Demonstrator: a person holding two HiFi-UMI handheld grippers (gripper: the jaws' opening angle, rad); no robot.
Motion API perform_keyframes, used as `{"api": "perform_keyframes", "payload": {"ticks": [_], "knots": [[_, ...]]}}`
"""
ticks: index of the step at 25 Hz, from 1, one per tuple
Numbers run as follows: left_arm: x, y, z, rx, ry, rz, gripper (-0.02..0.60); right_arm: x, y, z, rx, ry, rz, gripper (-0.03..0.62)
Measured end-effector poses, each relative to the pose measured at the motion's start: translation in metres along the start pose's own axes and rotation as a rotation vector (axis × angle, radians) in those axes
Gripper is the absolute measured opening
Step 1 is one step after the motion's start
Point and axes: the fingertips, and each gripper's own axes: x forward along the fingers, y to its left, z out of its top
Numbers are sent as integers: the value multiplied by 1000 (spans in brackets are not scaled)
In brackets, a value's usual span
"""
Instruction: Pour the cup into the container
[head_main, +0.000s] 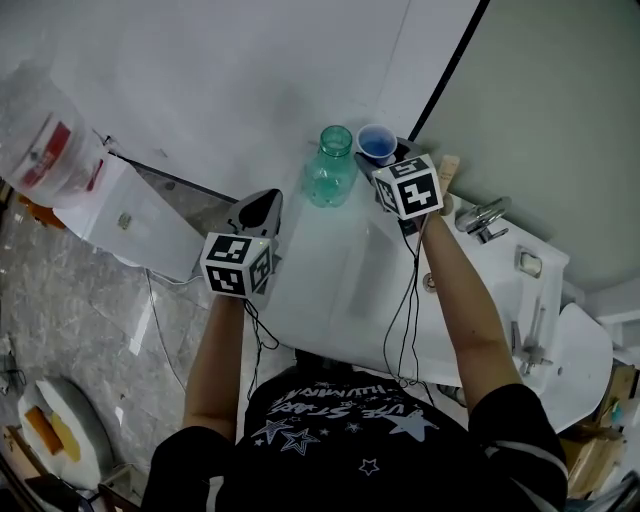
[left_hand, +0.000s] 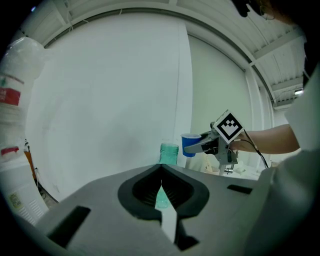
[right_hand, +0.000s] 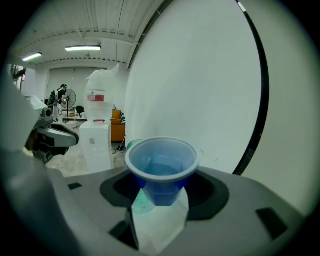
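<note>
A blue plastic cup (head_main: 377, 143) stands upright in my right gripper (head_main: 383, 163), which is shut on its lower wall; in the right gripper view the cup (right_hand: 161, 167) shows some liquid in the bottom. The cup hangs just right of the mouth of a green glass jar (head_main: 330, 166), which stands open on the white table (head_main: 330, 290). A sliver of the jar (right_hand: 131, 145) peeks out left of the cup. My left gripper (head_main: 266, 200) hovers left of the jar, jaws shut on nothing; its own view has the jar (left_hand: 169, 153) and cup (left_hand: 189, 144) ahead.
A white box-shaped unit (head_main: 130, 215) and a plastic-wrapped container (head_main: 45, 150) stand to the left beyond the table edge. Metal tap fittings (head_main: 483, 218) sit on the table's right part. A white wall with a black strip (head_main: 450, 70) rises behind the jar.
</note>
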Motion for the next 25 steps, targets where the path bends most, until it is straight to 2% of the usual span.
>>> {"api": "perform_keyframes", "payload": {"ticks": [3, 10, 16, 20, 25], "knots": [[8, 4, 5, 5, -4, -3, 11, 9, -7, 5, -11, 1, -12, 258], [20, 8, 4, 4, 4, -14, 11, 23, -19, 6, -131, 50, -75, 256], [24, 9, -5, -8, 19, -22, 11, 28, -15, 8, -154, 67, -86, 256], [25, 9, -7, -10, 22, -25, 11, 25, -19, 12, -240, 93, -128, 258], [25, 9, -10, -13, 25, -31, 11, 27, -22, 15, -288, 105, -170, 258]]}}
